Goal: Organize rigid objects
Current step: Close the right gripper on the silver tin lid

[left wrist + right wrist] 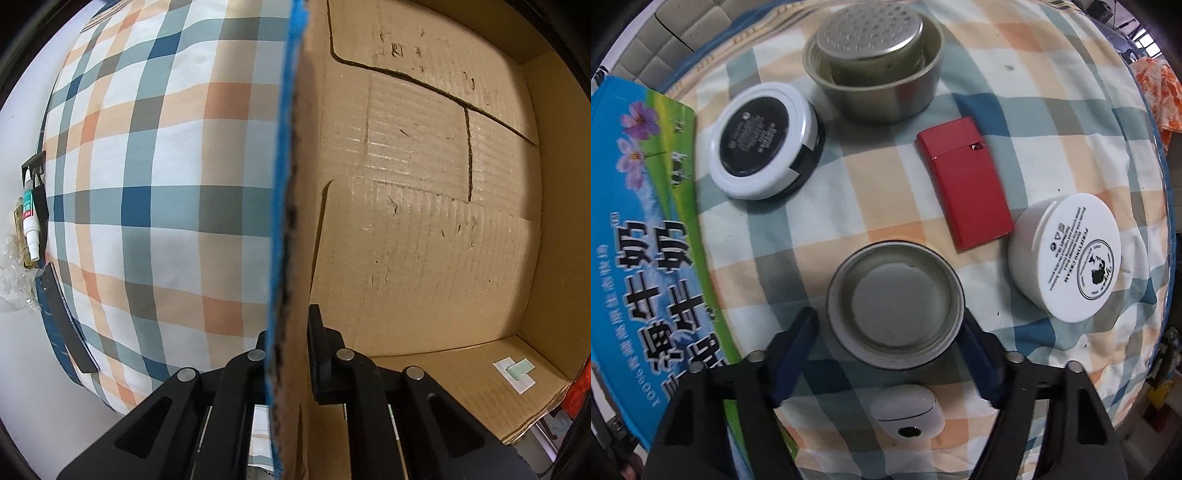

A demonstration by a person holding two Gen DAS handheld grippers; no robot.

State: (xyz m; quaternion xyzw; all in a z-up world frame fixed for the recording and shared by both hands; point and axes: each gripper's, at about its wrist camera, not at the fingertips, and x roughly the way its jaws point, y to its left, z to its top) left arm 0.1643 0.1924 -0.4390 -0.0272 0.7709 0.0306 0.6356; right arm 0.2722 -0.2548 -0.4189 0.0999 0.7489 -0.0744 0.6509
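Observation:
In the left wrist view my left gripper (291, 332) is shut on the blue-faced wall (288, 206) of an open cardboard box (424, 229), whose inside is bare. In the right wrist view my right gripper (890, 325) is open, its fingers on either side of a small steel cup (894, 304) on the checked cloth (1052, 122). Beyond the steel cup lie a red lighter (966, 182), a white cream jar (1067, 258), a black-and-white round tin (764, 142) and a steel bowl (875, 88) holding a perforated strainer. A white earbud case (908, 411) lies beneath the gripper.
The box's printed blue side (639, 236) stands at the left of the right wrist view. A white spray bottle (30, 218) and a black strip (66, 321) lie at the cloth's left edge in the left wrist view.

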